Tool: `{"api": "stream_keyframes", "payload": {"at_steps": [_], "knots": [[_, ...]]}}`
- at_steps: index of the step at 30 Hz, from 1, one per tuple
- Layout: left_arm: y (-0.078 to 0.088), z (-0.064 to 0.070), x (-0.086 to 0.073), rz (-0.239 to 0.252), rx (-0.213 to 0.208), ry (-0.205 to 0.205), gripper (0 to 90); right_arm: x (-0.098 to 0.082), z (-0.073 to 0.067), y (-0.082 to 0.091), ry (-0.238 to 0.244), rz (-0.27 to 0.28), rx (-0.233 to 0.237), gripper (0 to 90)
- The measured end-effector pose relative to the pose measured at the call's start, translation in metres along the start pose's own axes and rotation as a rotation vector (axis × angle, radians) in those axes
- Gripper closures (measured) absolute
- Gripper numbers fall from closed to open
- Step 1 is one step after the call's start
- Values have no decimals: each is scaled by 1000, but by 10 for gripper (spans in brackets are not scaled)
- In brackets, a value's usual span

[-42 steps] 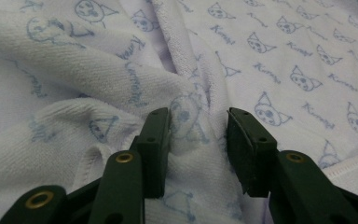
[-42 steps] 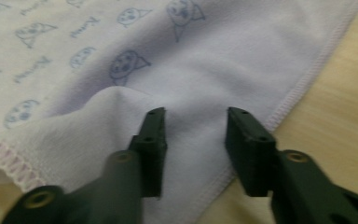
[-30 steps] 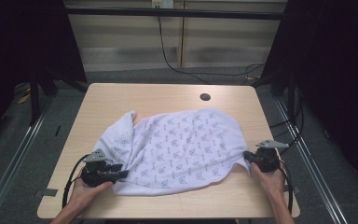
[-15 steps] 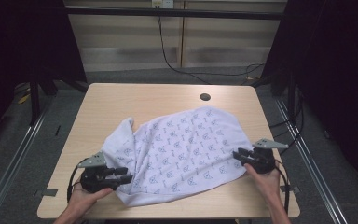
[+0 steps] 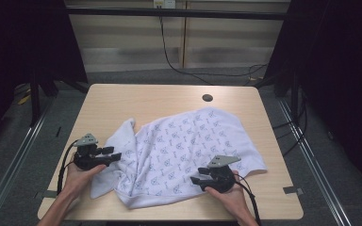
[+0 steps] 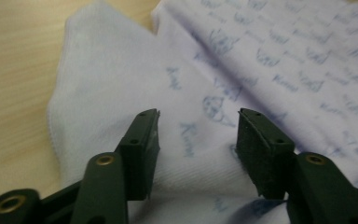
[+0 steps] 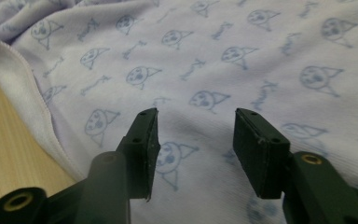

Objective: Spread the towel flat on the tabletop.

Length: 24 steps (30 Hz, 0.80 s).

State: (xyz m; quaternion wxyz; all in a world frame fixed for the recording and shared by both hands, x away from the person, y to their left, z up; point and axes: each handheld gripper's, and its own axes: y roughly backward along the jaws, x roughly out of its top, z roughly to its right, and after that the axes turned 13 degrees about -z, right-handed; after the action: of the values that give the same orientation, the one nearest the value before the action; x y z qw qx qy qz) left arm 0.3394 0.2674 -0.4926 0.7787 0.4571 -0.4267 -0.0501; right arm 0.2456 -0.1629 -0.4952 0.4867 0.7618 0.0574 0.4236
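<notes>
The tabletop (image 5: 122, 101) lies bare wood across its far half, from nine o'clock through twelve to three, so a hand can sweep there freely; a small dark hole (image 5: 207, 98) sits flush at one o'clock. The patterned cloth (image 5: 184, 150) spreads low over the centre and near half. Bare strips run along both side edges and the near right corner.

high: above, facing forward-down | gripper views: close along fingers; all share cloth (image 5: 184, 150)
</notes>
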Motion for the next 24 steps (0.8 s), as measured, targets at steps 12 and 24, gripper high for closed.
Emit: {"api": "stream_keyframes", "payload": {"at_steps": [12,24], "knots": [[-2,12,-7,-48,28,-25,803,-7,-6,-8,83,-35,-113,711],[20,66,-38,-14,-199,-47,791,-23,69,23,-88,-44,-262,851]]}}
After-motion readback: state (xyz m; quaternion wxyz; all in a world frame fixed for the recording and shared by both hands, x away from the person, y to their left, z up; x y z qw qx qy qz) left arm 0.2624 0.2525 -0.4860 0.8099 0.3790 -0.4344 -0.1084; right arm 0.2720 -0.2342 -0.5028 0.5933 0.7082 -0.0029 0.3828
